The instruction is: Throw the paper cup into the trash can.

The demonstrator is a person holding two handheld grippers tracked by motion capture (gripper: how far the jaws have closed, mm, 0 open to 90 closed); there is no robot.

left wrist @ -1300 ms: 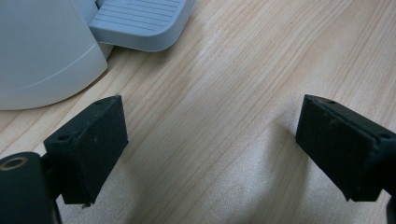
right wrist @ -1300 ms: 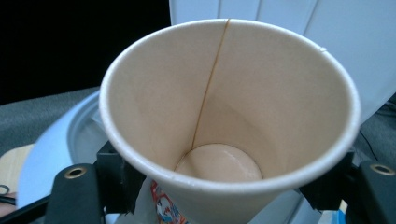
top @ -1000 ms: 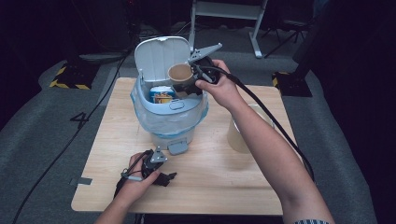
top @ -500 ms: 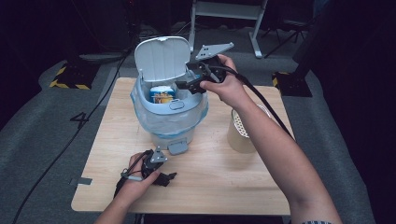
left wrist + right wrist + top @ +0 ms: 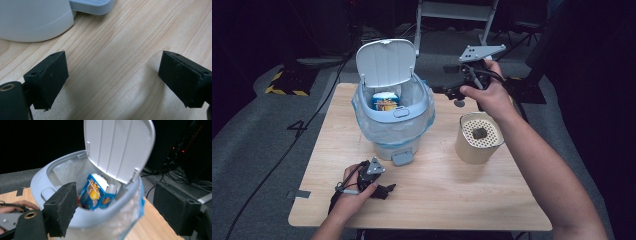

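One bin [image 5: 394, 117], perhaps one carton [image 5: 386, 101]

The bin [image 5: 394, 117] fills the table's [image 5: 447, 195] far left, its raised lid [image 5: 386, 62] walling off the far side of the opening. The perforated cup [image 5: 479, 137] stands at right. Between them, and along the near edge, bare wood lies open.
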